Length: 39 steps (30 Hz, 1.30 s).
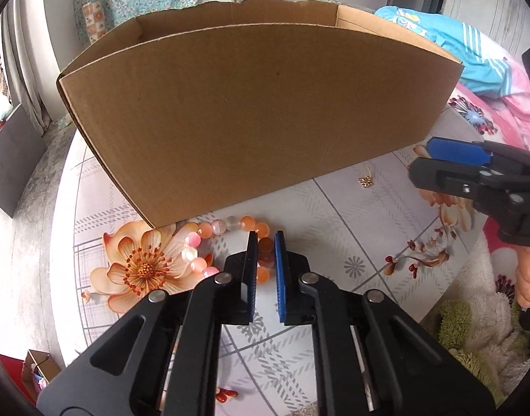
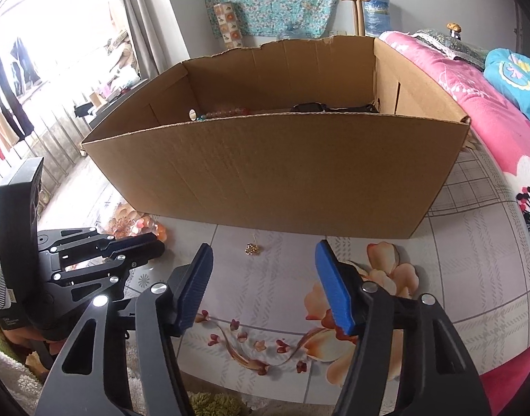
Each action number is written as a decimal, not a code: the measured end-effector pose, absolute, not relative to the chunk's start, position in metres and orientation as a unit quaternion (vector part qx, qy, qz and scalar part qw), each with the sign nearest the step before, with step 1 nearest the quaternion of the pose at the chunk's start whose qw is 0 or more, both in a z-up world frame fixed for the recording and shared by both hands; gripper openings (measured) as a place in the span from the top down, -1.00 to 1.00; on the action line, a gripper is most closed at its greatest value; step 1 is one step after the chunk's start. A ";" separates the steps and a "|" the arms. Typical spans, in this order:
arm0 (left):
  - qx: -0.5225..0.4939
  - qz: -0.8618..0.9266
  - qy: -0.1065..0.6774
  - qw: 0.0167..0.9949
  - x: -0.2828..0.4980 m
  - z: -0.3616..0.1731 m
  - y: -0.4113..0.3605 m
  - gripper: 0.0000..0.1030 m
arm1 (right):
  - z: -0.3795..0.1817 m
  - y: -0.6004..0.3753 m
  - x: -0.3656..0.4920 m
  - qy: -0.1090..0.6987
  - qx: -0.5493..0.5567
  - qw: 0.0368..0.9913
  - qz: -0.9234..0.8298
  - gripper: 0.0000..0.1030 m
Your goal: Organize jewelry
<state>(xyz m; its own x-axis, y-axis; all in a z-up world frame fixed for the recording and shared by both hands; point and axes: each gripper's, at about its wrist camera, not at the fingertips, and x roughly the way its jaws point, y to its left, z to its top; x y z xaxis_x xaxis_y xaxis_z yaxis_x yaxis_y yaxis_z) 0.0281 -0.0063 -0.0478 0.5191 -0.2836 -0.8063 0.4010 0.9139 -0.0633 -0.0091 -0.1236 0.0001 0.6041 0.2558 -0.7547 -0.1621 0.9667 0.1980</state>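
Observation:
A bracelet of orange and pink beads [image 1: 209, 239] lies on the flowered tablecloth just in front of a large open cardboard box [image 1: 247, 121]. My left gripper [image 1: 266, 239] has its blue pads shut on a few of the orange beads; it also shows at the left of the right wrist view [image 2: 157, 242]. A small gold charm [image 2: 252, 249] lies on the cloth near the box [image 2: 265, 173], just beyond the tips of my right gripper [image 2: 263, 245], which stands open with nothing held. In the left wrist view the charm [image 1: 365, 182] sits left of the right gripper [image 1: 419, 159].
Inside the box lie a string of beads [image 2: 223, 112] and a black watch [image 2: 308, 106]. A pink blanket [image 2: 473, 104] lies to the right of the table. A fluffy white and green cloth [image 1: 473, 319] sits at the table's near edge. A hand [image 1: 528, 284] holds the right gripper.

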 end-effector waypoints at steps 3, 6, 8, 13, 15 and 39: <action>0.059 -0.210 0.453 0.864 0.020 -0.049 -0.009 0.84 | -0.005 -0.118 -0.003 0.432 0.052 0.892 0.122 0.11; 0.055 -0.219 0.455 0.861 0.014 -0.049 -0.010 0.84 | -0.009 -0.114 0.004 0.434 0.053 0.891 0.122 0.28; 0.058 -0.220 0.454 0.861 0.010 -0.050 -0.012 0.84 | -0.011 -0.113 0.008 0.436 0.054 0.891 0.118 0.37; 0.055 -0.223 0.454 0.861 0.011 -0.051 -0.009 0.84 | -0.019 -0.109 0.015 0.445 0.051 0.887 0.110 0.69; 0.054 -0.224 0.454 0.861 0.010 -0.050 -0.009 0.84 | -0.022 -0.108 0.016 0.448 0.051 0.886 0.106 0.76; 0.052 -0.228 0.442 0.866 0.007 -0.049 -0.007 0.84 | -0.021 -0.125 0.018 0.440 0.119 0.880 0.132 0.97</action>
<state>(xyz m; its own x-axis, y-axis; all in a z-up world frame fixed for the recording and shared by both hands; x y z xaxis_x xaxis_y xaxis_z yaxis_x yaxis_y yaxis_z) 0.0070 -0.0068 -0.0489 0.5050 -0.3498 -0.7891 0.4410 0.8904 -0.1125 0.0183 -0.1255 -0.0207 0.5779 0.3377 -0.7429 -0.1283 0.9366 0.3260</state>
